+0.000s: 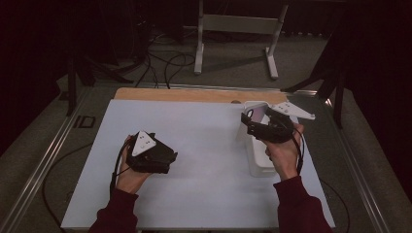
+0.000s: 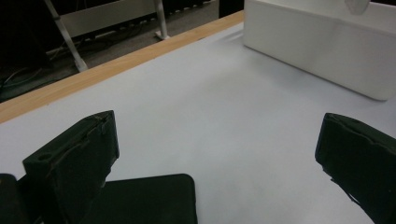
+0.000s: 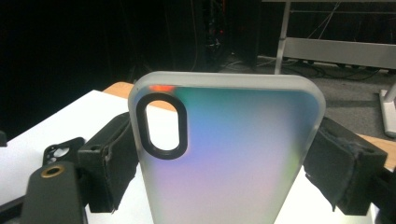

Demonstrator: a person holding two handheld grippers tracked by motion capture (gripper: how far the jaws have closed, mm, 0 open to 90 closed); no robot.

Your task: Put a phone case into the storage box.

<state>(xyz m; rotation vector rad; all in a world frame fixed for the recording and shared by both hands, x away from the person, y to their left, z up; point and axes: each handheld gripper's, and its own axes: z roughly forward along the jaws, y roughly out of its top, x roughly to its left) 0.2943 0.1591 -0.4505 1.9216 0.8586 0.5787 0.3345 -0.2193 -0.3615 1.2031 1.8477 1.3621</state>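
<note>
Your right gripper has its jaws closed on the two long edges of a phone case, a frosted, iridescent shell with a black-ringed oval camera cutout at its upper left corner. In the right gripper view the case stands upright between the pads, its long axis running from 6 toward 12 o'clock, straight out along the jaws, camera end farthest from your hand.

In the high view that gripper hovers over the far end of the white box, which lies at about 3 o'clock on the table with its long side running toward 12. The case sits just above the box's far rim.

Your left gripper is well apart at 9 o'clock, jaws spread wide with nothing between them, pointing toward the box. The right hand is plainly the nearer one.

No brand, label or readable writing shows on the case or box.
</note>
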